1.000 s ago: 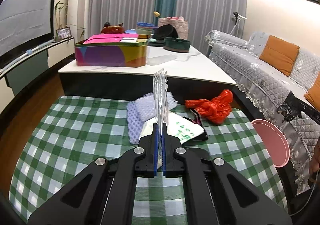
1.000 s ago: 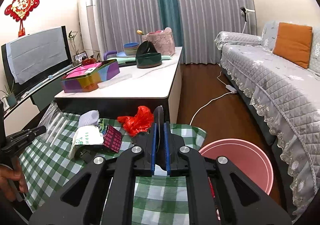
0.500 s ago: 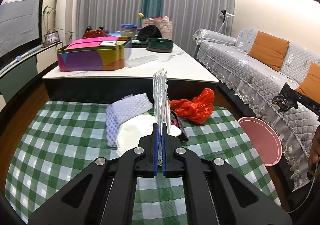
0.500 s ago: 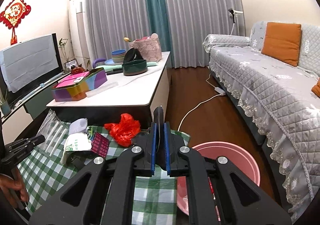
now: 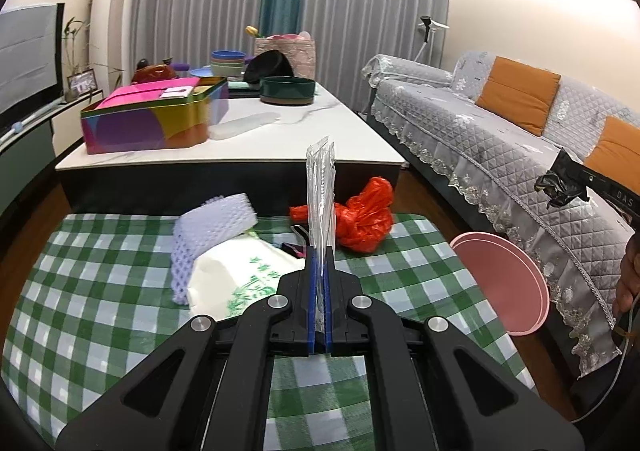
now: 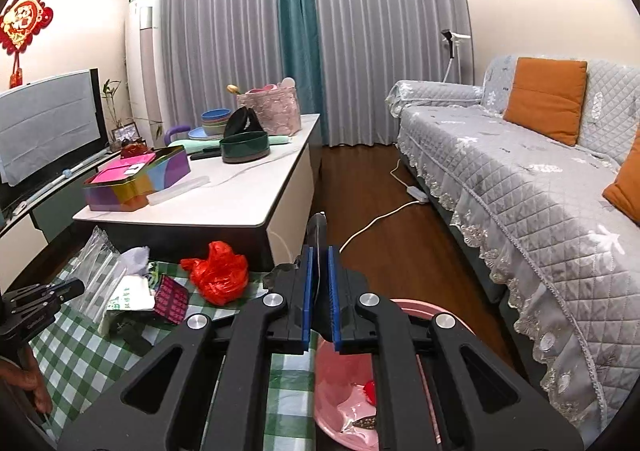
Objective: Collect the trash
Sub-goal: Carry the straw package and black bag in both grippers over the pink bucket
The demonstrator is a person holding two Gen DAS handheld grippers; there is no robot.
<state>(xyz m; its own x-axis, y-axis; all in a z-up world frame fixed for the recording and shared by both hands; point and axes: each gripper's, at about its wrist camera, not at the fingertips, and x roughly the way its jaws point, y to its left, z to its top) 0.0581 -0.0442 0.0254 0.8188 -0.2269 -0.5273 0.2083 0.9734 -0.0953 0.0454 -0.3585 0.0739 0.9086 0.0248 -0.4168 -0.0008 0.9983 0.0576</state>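
My left gripper (image 5: 319,263) is shut on a clear plastic wrapper (image 5: 320,187) and holds it upright above the green checked table (image 5: 100,291). It also shows in the right wrist view (image 6: 96,263). My right gripper (image 6: 320,263) holds a black piece of trash (image 6: 317,235) between its pads, over the pink basin (image 6: 348,379), with the jaws a little apart. The basin holds some scraps. On the table lie a red plastic bag (image 5: 364,217), a white bag with green print (image 5: 240,275), purple foam netting (image 5: 208,223) and a dark red packet (image 6: 170,299).
A white coffee table (image 5: 248,139) stands behind, with a colourful tin (image 5: 152,119), bowls and a basket. A grey sofa (image 6: 520,187) with orange cushions runs along the right. A white cable (image 6: 384,219) lies on the wooden floor.
My left gripper has swung right with the wrapper. My right gripper has moved right over the basin and its jaws have parted slightly around the black piece.
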